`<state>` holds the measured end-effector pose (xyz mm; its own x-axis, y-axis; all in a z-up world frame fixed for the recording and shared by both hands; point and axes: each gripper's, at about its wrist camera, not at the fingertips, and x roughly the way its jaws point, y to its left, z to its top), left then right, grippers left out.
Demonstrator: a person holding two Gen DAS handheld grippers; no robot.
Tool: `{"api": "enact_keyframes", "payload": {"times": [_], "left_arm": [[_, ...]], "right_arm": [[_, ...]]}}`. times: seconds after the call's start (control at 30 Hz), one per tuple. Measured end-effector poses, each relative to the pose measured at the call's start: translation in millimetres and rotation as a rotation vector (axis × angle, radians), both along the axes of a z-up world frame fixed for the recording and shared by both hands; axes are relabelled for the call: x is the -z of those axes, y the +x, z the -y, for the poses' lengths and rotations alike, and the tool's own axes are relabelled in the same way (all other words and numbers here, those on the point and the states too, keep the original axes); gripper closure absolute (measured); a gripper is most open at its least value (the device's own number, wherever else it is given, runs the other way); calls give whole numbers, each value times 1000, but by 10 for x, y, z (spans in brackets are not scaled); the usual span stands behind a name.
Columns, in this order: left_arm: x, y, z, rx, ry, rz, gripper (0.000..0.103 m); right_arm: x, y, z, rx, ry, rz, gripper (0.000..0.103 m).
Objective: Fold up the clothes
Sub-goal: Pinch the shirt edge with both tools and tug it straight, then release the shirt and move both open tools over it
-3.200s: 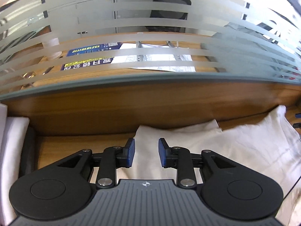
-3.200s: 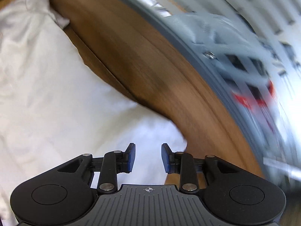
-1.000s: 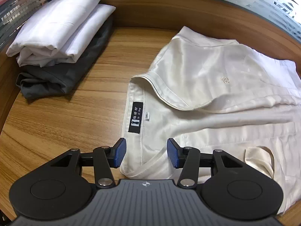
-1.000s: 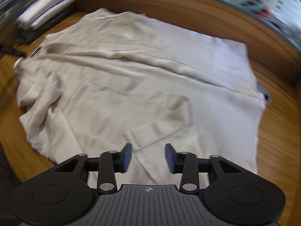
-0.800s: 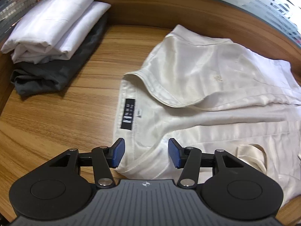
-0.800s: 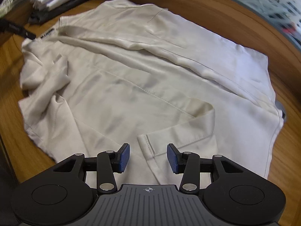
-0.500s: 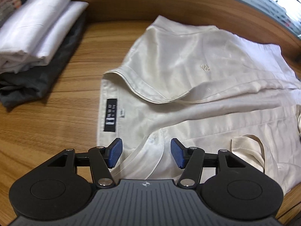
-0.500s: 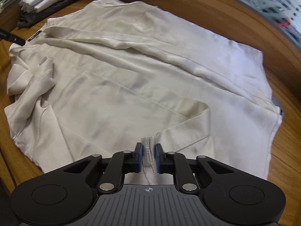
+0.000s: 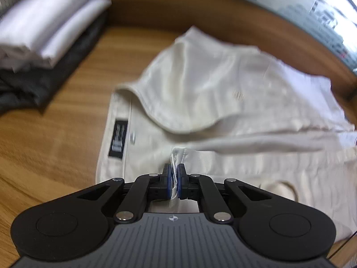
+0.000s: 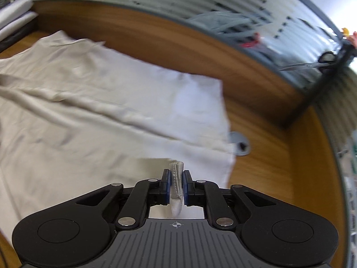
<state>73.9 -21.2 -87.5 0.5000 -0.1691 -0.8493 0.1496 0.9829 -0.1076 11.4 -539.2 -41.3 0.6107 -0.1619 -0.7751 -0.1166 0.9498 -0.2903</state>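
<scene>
A cream shirt (image 9: 223,93) lies spread on the wooden desk (image 9: 55,138), collar to the left with a black neck label (image 9: 118,138). My left gripper (image 9: 174,178) is shut on a pinch of the shirt's near front edge, just right of the label. The shirt also shows in the right wrist view (image 10: 100,102), stretching to the left. My right gripper (image 10: 176,178) is shut on a folded bit of the shirt's near edge close to its hem end. Both views are blurred.
A stack of folded white and dark clothes (image 9: 38,42) sits at the desk's far left. A wooden back wall (image 9: 223,13) with striped frosted glass above borders the desk. A grey cable grommet (image 10: 239,146) lies in the desk just right of the hem.
My left gripper has shut on the shirt's front edge; it was open half a second ago. My right gripper, shut on the near edge since then, has swung toward the hem side.
</scene>
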Motion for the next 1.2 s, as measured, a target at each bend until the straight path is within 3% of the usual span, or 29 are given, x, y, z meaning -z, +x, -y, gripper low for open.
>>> {"api": "enact_keyframes", "payload": {"times": [0.13, 0.33, 0.4, 0.47, 0.53, 0.57, 0.7, 0.93, 1.2], "left_arm": [[-136, 40, 35, -17, -9, 62, 99], [-180, 255, 204, 1, 27, 93, 97], [-173, 323, 268, 4, 49, 85, 90], [-198, 334, 288, -10, 55, 84, 71], [-249, 303, 279, -30, 46, 103, 62], [-276, 269, 267, -34, 40, 107, 61], [-351, 84, 226, -21, 20, 94, 61], [-302, -400, 145, 115, 8, 26, 60], [-180, -935, 308, 370, 48, 10, 54]], "right_arm": [[4, 146, 173, 28, -26, 5, 91], [21, 362, 419, 65, -63, 10, 91], [85, 419, 434, 60, -63, -9, 88], [136, 461, 441, 54, -64, -23, 88], [93, 423, 426, 58, -48, -20, 83], [63, 399, 421, 63, -36, -17, 78], [-80, 231, 341, 62, 52, -17, 77], [-277, -184, -156, -32, 230, -62, 75], [-239, -550, -1035, -171, 297, -118, 71]]}}
